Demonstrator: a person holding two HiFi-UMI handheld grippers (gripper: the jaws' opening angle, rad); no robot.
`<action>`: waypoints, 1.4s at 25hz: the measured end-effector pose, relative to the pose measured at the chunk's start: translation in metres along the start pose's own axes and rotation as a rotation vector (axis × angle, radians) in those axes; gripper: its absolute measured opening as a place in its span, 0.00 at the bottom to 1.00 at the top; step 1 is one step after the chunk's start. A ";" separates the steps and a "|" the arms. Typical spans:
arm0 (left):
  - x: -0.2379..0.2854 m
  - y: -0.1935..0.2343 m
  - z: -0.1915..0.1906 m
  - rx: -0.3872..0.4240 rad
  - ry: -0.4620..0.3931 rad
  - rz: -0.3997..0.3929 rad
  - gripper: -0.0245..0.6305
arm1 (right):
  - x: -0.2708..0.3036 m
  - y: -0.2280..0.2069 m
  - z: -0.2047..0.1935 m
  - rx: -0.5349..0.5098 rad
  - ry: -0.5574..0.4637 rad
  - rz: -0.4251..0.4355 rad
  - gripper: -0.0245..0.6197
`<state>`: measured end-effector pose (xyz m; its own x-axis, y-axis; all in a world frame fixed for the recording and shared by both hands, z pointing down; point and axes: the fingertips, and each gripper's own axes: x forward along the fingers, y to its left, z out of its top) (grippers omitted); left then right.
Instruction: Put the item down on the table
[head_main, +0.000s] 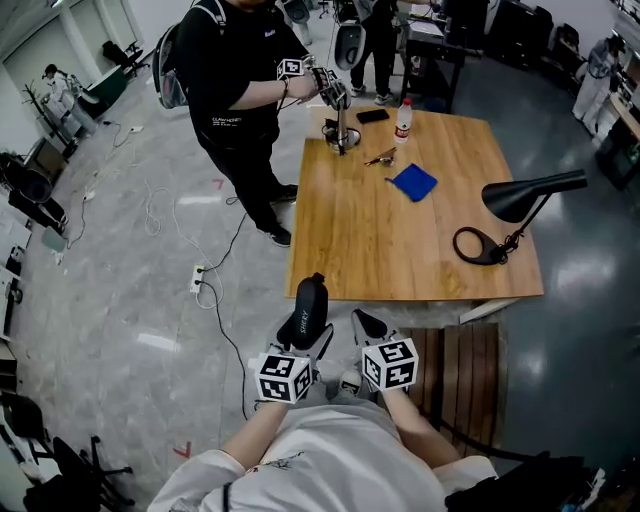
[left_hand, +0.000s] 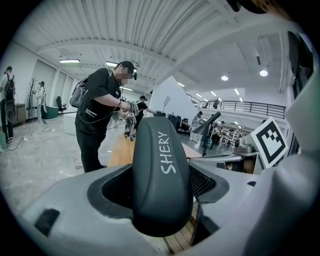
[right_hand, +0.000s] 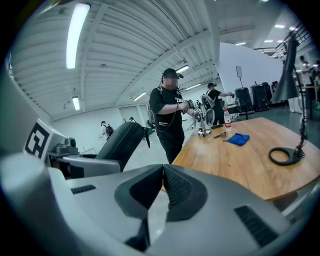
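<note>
A dark oblong case (head_main: 306, 309) printed "SHERY" is clamped between the jaws of my left gripper (head_main: 311, 338). It is held upright close to my body, short of the near edge of the wooden table (head_main: 400, 250). In the left gripper view the case (left_hand: 161, 175) fills the gap of the left gripper (left_hand: 162, 202). My right gripper (head_main: 364, 326) hangs beside it, jaws pressed together on nothing. The right gripper view shows the right gripper (right_hand: 162, 186) shut, with the case (right_hand: 120, 142) off to its left.
On the table lie a blue cloth (head_main: 414, 182), a black desk lamp (head_main: 510, 215), a bottle (head_main: 403, 120), a phone (head_main: 373, 116) and small items (head_main: 380, 157). Another person (head_main: 235, 90) works at its far left corner. A slatted wooden bench (head_main: 465, 370) stands at my right.
</note>
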<state>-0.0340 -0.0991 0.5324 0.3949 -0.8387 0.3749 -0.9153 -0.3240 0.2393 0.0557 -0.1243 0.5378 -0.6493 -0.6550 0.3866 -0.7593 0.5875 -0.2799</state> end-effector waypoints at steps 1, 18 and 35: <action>0.004 0.002 0.001 -0.001 0.002 -0.004 0.58 | 0.002 -0.002 0.000 0.002 0.001 -0.006 0.05; 0.053 0.045 0.023 0.003 0.052 -0.051 0.58 | 0.059 -0.010 0.031 0.007 0.027 -0.037 0.05; 0.172 0.116 -0.043 -0.033 0.235 0.020 0.58 | 0.147 -0.085 -0.002 0.033 0.124 -0.112 0.05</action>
<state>-0.0686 -0.2620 0.6634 0.3875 -0.7189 0.5770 -0.9217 -0.2903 0.2574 0.0253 -0.2694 0.6202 -0.5517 -0.6504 0.5222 -0.8290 0.4967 -0.2572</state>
